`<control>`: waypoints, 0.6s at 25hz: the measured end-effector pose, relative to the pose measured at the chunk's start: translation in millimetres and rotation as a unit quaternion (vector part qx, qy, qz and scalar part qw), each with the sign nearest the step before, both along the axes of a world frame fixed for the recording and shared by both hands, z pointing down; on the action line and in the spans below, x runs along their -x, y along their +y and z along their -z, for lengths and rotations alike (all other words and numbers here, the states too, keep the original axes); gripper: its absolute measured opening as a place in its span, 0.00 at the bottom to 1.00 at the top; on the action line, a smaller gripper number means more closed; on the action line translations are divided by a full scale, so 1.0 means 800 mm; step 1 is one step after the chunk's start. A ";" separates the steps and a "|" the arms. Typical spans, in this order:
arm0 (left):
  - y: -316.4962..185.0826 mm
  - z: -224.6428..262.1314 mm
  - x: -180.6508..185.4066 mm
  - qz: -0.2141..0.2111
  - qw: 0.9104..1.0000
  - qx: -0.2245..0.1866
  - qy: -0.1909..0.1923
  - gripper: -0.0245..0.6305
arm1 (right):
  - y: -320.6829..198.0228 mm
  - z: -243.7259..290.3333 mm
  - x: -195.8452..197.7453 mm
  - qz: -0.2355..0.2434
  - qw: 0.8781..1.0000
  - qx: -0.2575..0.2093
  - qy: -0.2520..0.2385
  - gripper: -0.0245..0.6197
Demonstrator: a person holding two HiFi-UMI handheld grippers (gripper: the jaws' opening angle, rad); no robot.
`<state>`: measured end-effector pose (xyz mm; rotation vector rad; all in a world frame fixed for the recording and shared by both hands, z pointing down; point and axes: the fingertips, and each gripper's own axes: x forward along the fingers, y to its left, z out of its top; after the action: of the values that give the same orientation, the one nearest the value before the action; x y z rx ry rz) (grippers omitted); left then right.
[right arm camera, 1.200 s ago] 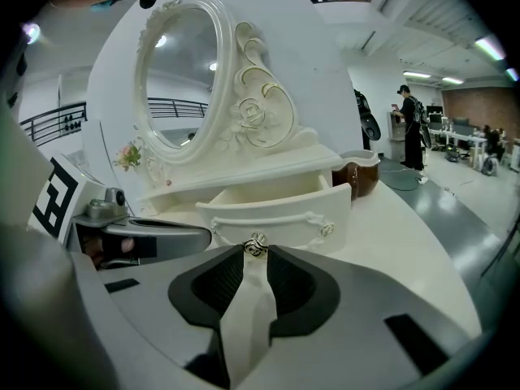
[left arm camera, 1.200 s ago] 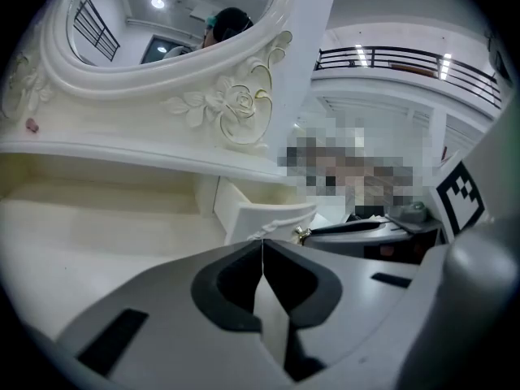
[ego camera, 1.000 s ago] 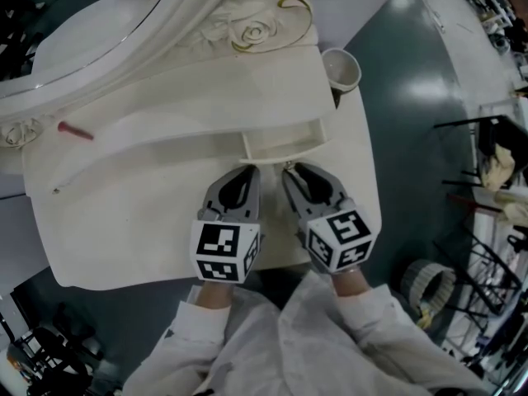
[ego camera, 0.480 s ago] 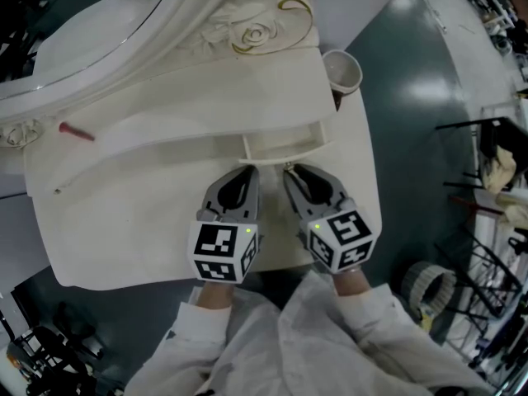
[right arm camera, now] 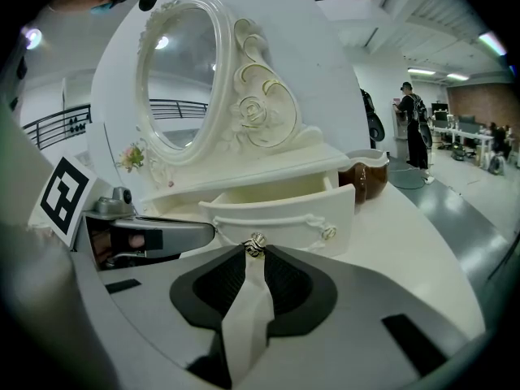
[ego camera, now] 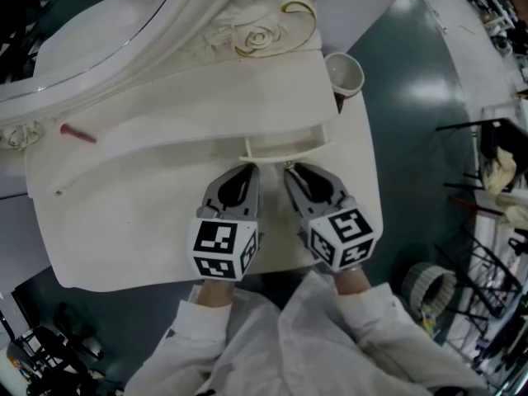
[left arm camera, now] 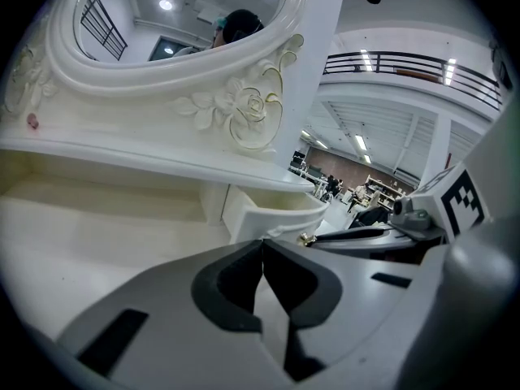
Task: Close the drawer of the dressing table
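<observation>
Head view: the cream dressing table (ego camera: 124,213) fills the left and middle. Its drawer (ego camera: 285,143) stands partly pulled out at centre, below the carved mirror frame (ego camera: 247,23). The left gripper (ego camera: 247,170) and right gripper (ego camera: 290,170) lie side by side just below the drawer front. A cup (ego camera: 345,71) stands at the upper right, and a small red thing (ego camera: 77,132) lies at the far left.

Left gripper view: the jaws are pressed together with nothing between them, and the drawer shows just right of centre.

Right gripper view: the jaw tips pinch the drawer knob (right arm camera: 256,243) at mid-frame.
</observation>
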<state>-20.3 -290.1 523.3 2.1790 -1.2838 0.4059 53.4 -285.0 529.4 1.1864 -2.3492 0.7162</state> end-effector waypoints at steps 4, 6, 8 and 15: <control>-0.006 0.001 0.002 -0.004 1.000 -0.004 -0.001 0.05 | -0.006 0.001 0.002 -0.003 1.000 -0.001 -0.001 0.15; -0.009 0.001 0.002 -0.007 1.000 -0.005 0.000 0.05 | -0.009 0.002 0.002 -0.005 1.000 -0.001 -0.003 0.15; -0.012 0.001 0.002 -0.009 1.000 -0.005 0.002 0.05 | -0.012 0.001 0.002 -0.006 1.000 -0.001 -0.002 0.15; -0.022 0.003 0.004 -0.010 1.000 -0.008 0.007 0.05 | -0.022 0.003 0.004 -0.009 1.000 -0.002 0.000 0.15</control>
<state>-23.7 -307.8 521.3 2.2062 -1.2617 0.3881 50.4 -302.6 527.1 1.2111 -2.3436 0.7179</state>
